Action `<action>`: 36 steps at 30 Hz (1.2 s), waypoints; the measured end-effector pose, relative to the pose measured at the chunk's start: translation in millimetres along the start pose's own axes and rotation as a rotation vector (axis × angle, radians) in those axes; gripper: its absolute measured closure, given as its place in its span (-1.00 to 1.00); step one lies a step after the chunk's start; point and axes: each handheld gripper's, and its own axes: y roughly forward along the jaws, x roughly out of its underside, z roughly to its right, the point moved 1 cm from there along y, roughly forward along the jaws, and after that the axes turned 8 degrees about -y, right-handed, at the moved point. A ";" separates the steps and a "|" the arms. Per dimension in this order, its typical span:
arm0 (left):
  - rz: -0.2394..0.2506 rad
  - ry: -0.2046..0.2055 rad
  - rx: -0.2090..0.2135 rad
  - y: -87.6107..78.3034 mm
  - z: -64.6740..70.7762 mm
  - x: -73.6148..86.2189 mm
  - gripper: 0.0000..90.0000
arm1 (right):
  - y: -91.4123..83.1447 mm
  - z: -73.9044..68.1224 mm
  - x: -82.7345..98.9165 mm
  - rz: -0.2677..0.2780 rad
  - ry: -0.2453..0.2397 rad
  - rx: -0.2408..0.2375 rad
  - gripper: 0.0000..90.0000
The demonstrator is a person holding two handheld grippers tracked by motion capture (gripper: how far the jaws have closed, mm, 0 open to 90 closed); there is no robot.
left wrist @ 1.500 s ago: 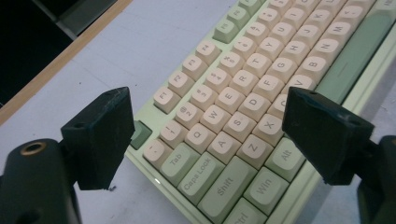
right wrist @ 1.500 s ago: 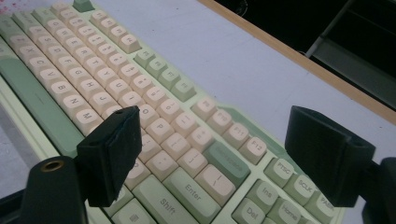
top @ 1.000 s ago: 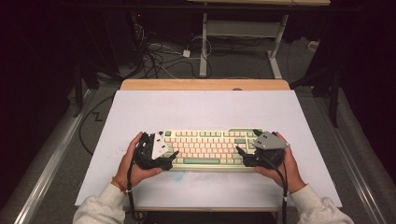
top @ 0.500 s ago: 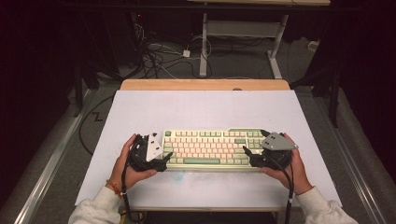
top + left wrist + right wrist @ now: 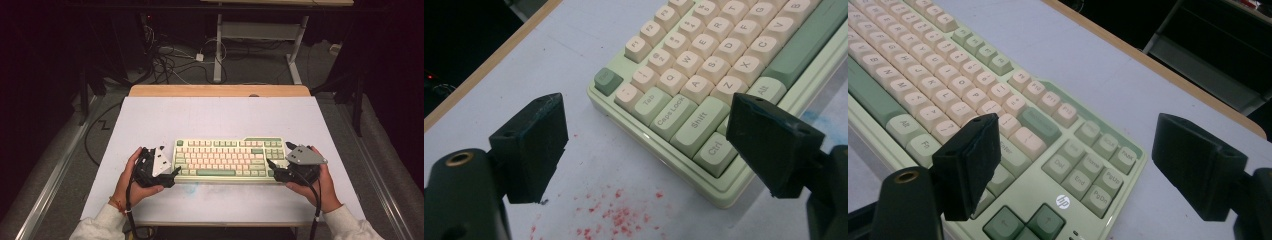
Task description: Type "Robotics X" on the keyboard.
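Note:
A pale green keyboard (image 5: 227,159) with cream and green keys lies flat on the white table top (image 5: 220,117), near its front edge. My left gripper (image 5: 172,174) is held at the keyboard's left end. In the left gripper view the left gripper (image 5: 651,150) is open and the keyboard's (image 5: 704,75) front-left corner, with the Ctrl key, lies between the jaws. My right gripper (image 5: 272,169) is held at the keyboard's right end. In the right gripper view the right gripper (image 5: 1083,167) is open over the keyboard's (image 5: 948,75) arrow and navigation keys. Neither gripper holds anything.
Red specks (image 5: 616,215) and a faint blue smudge (image 5: 824,112) mark the table top beside the keyboard. A wooden strip (image 5: 220,90) runs along the table's far edge. Beyond it are cables (image 5: 170,60) on the floor and a white desk frame (image 5: 260,35).
Both hands have drawn slightly outward and toward the person, away from the keyboard's ends. The keyboard has stayed in place.

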 end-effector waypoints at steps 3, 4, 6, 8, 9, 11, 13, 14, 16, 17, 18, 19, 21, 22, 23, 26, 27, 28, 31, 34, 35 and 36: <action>0.000 0.003 0.002 -1.4 -0.1 2.7 -0.65 | -2.1 0.3 2.2 -0.001 0.000 0.003 -0.56; -0.002 0.004 0.004 -1.9 -0.2 3.5 -0.65 | -2.9 0.6 3.0 0.000 -0.003 0.004 -0.56; 0.002 0.004 0.002 -3.4 -0.2 5.1 -0.65 | -4.3 1.3 4.9 -0.001 -0.002 0.006 -0.56; 0.006 0.002 0.005 -5.3 -0.9 6.6 -0.65 | -5.7 1.6 6.7 -0.004 0.000 0.009 -0.56; 0.007 0.000 0.005 -6.1 -1.2 7.4 -0.65 | -6.5 1.7 7.6 -0.005 0.002 0.009 -0.56; 0.005 -0.001 0.004 -7.2 -1.4 9.1 -0.65 | -7.9 2.0 9.3 -0.005 0.005 0.012 -0.56; 0.002 -0.002 0.008 -7.7 -1.7 11.1 -0.65 | -9.3 2.2 11.0 -0.004 0.006 0.012 -0.56; 0.000 -0.002 0.006 -7.8 -1.6 12.0 -0.65 | -9.9 2.5 11.8 -0.006 0.005 0.012 -0.56; -0.005 -0.002 0.006 -8.1 -1.7 13.7 -0.65 | -10.9 2.5 13.4 -0.009 0.009 0.013 -0.56; -0.006 -0.001 0.006 -8.2 -1.6 14.5 -0.65 | -11.2 2.4 14.2 -0.011 0.005 0.013 -0.56; -0.009 -0.001 0.004 -8.4 -1.7 15.2 -0.65 | -11.6 2.3 14.9 -0.010 0.004 0.015 -0.56; -0.011 -0.002 0.005 -8.7 -1.8 15.9 -0.65 | -12.2 2.2 15.7 -0.011 0.002 0.014 -0.56; -0.014 0.001 0.005 -9.1 -1.7 17.5 -0.65 | -13.2 2.3 16.9 -0.013 -0.001 0.018 -0.56; -0.016 -0.001 0.003 -9.3 -1.7 18.3 -0.65 | -13.7 2.2 17.6 -0.011 0.002 0.017 -0.56; -0.016 -0.002 0.004 -9.4 -1.8 19.2 -0.65 | -14.2 2.2 18.3 -0.012 0.005 0.016 -0.56; -0.023 -0.002 0.003 -10.0 -2.1 21.8 -0.65 | -15.7 1.9 20.3 -0.012 0.006 0.017 -0.56; -0.024 -0.001 0.003 -10.1 -2.1 22.6 -0.65 | -16.0 2.2 20.9 -0.013 0.003 0.018 -0.56; -0.027 0.000 0.002 -10.4 -2.1 23.3 -0.65 | -16.5 2.4 21.7 -0.013 0.001 0.019 -0.56; -0.031 -0.001 0.003 -10.7 -2.2 25.7 -0.65 | -17.8 2.5 23.9 -0.015 0.006 0.021 -0.56; -0.034 -0.002 0.003 -11.2 -2.1 27.6 -0.65 | -19.2 3.0 26.0 -0.017 0.005 0.023 -0.56; -0.036 0.000 0.002 -11.6 -2.1 28.3 -0.65 | -19.8 3.2 26.7 -0.017 0.007 0.025 -0.56; -0.037 0.000 0.002 -11.9 -2.2 28.9 -0.65 | -20.4 3.7 27.4 -0.016 0.010 0.025 -0.56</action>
